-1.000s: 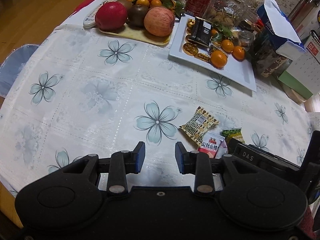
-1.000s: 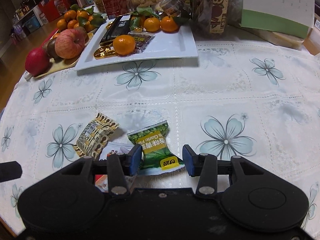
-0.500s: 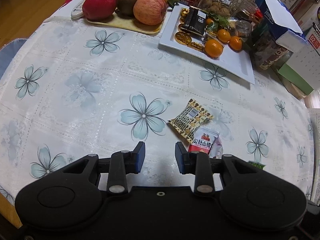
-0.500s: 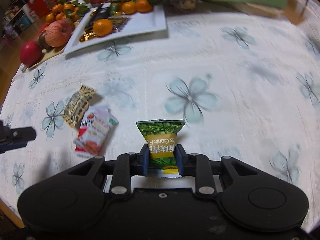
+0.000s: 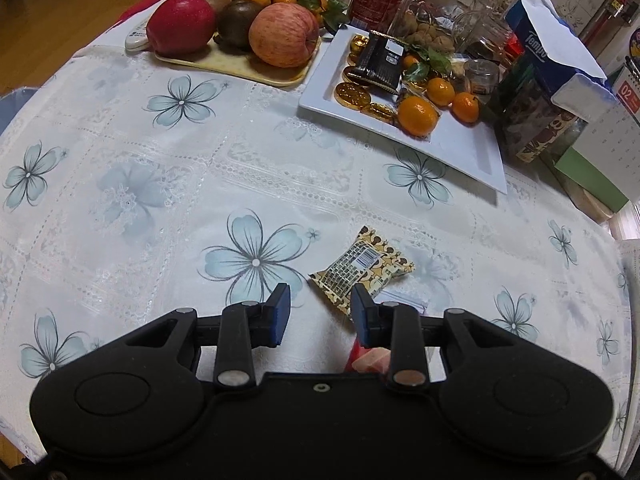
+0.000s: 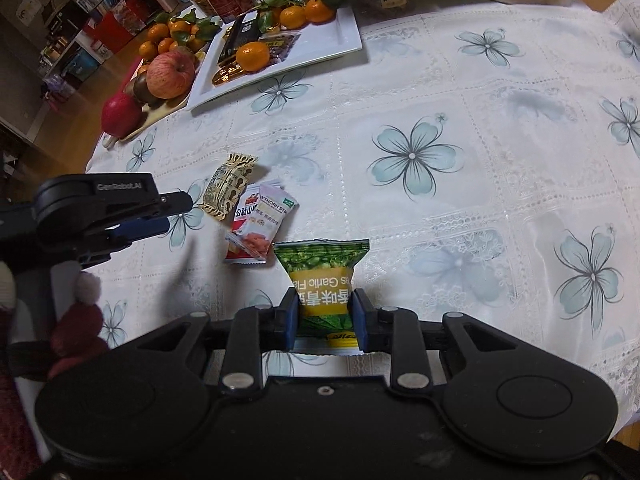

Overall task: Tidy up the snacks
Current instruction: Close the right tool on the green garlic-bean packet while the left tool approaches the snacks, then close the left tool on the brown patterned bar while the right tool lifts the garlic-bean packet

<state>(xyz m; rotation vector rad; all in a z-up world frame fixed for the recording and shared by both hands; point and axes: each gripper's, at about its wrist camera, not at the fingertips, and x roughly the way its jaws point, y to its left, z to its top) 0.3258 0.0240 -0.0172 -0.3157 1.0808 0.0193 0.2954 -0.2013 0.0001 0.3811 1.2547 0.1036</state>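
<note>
The right gripper (image 6: 325, 318) pinches a green snack packet (image 6: 323, 276) by its lower half, blue pads pressed against both sides, and holds it above the tablecloth (image 6: 460, 92). The left gripper (image 5: 319, 310) has its jaws spread with nothing between them; its right finger overlaps the near corner of a brown patterned packet (image 5: 360, 268), though contact cannot be told.

In the right wrist view, the brown packet (image 6: 228, 186) lies at ten o'clock of the green one, and a red-and-white packet (image 6: 256, 226) lies between them, one end just beside the brown packet. The left gripper (image 6: 140, 216) comes in from nine o'clock, near that pair.

A white plate (image 6: 344, 38) holding tangerines, gold coins and a dark bar sits at twelve o'clock, well apart from the packets. A tray of fruit (image 6: 160, 110) touches its left edge, near the table's rim. Between packets and plate the cloth is bare, as is the wide stretch from one to four o'clock. Jars and boxes crowd the far edge behind the plate.
</note>
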